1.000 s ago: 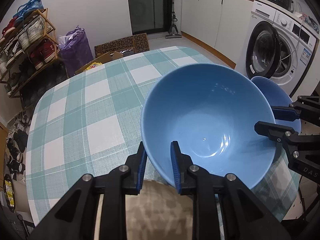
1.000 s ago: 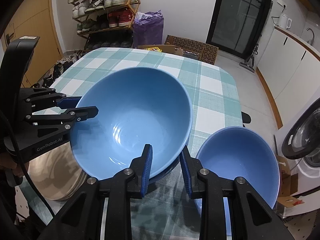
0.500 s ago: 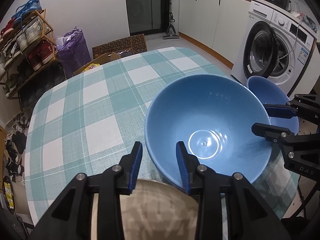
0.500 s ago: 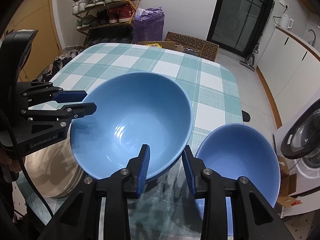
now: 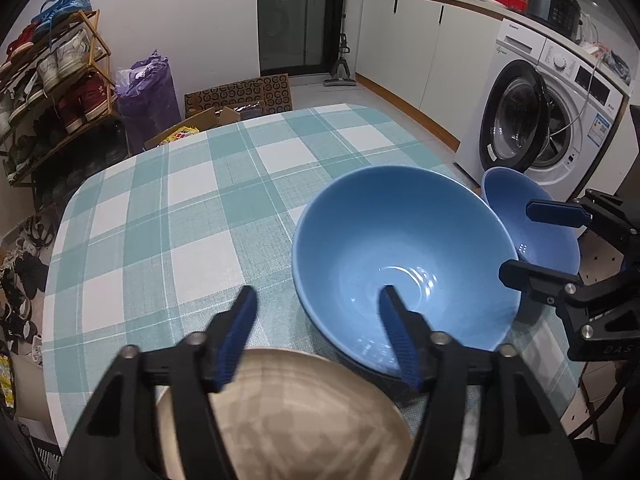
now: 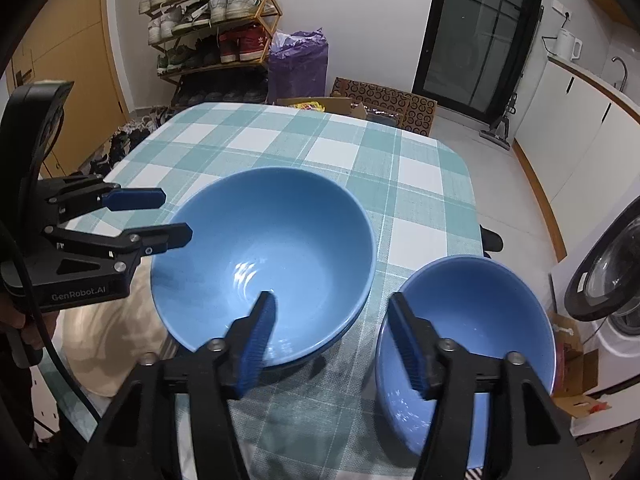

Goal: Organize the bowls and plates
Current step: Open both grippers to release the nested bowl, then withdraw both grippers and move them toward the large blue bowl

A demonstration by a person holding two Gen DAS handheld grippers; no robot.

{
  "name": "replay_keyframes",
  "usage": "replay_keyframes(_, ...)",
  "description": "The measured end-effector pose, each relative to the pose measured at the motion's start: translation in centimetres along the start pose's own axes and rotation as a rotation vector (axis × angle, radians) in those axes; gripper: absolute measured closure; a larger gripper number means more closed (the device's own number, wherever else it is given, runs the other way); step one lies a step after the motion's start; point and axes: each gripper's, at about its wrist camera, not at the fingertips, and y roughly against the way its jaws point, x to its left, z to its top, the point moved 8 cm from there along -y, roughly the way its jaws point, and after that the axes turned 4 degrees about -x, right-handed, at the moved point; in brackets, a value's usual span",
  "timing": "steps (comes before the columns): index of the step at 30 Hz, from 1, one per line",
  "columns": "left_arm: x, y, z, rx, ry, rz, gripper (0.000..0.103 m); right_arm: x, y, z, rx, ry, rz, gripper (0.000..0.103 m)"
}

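Large blue bowl (image 5: pixel 404 256) sat upright on the checked table (image 5: pixel 168 216), toward its near right part, released by both tools. Smaller blue bowl (image 6: pixel 468 332) stood just beside it at about 3 o'clock in the right wrist view, near the table's right edge; whether the rims touched could not be told. Beige plate (image 5: pixel 288 416) lay at about 7 o'clock from the large bowl in the left wrist view, right under the left tool (image 5: pixel 316 336), its far edge close to the bowl's base. Left tool's fingers spread wide apart, gripping nothing, one blue pad (image 5: pixel 236 336) above the cloth and the other above the large bowl's near rim. Right tool (image 6: pixel 336 344) likewise spread apart and empty, its left pad (image 6: pixel 258 344) above the large bowl's near rim, its right pad above the smaller bowl's near left side. Beyond the table: shoe rack (image 6: pixel 212 28) at 11 o'clock, purple bag (image 6: pixel 298 64) beside it, and washing machine (image 5: pixel 540 120) at 2 o'clock in the left wrist view.
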Motion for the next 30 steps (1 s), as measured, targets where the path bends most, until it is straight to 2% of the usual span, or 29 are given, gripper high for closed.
replay_keyframes(1, 0.1, 0.2, 0.0, -0.008, 0.006, 0.004, 0.023, -0.1, 0.2, 0.1, -0.014, -0.013, 0.008, 0.027)
replay_keyframes(4, 0.1, 0.8, 0.1, -0.025, 0.015, -0.013, 0.023, -0.2, 0.8, 0.0, -0.038, -0.028, 0.023, 0.02)
replay_keyframes(6, 0.0, 1.1, 0.1, -0.031, 0.026, -0.03, 0.018, -0.2, 1.3, 0.0, -0.064, -0.027, 0.028, 0.015)
replay_keyframes(7, -0.1, 1.2, 0.2, -0.038, 0.03, -0.035, 0.004, -0.2, 1.6, 0.0, -0.075, -0.03, 0.029, 0.011)
replay_keyframes(8, -0.1, 1.4, 0.2, -0.049, 0.033, -0.034, 0.0, -0.3, 1.7, 0.1, -0.084, -0.032, 0.032, 0.004)
replay_keyframes(13, -0.5, 2.3, 0.5, -0.079, 0.054, -0.042, 0.0, -0.9, 3.0, -0.3, -0.131, -0.066, 0.032, 0.001)
replay_keyframes(30, -4.0, 3.4, 0.6, -0.115, 0.016, -0.039, 0.0, -4.7, 7.0, -2.8, -0.21, -0.187, 0.009, 0.001)
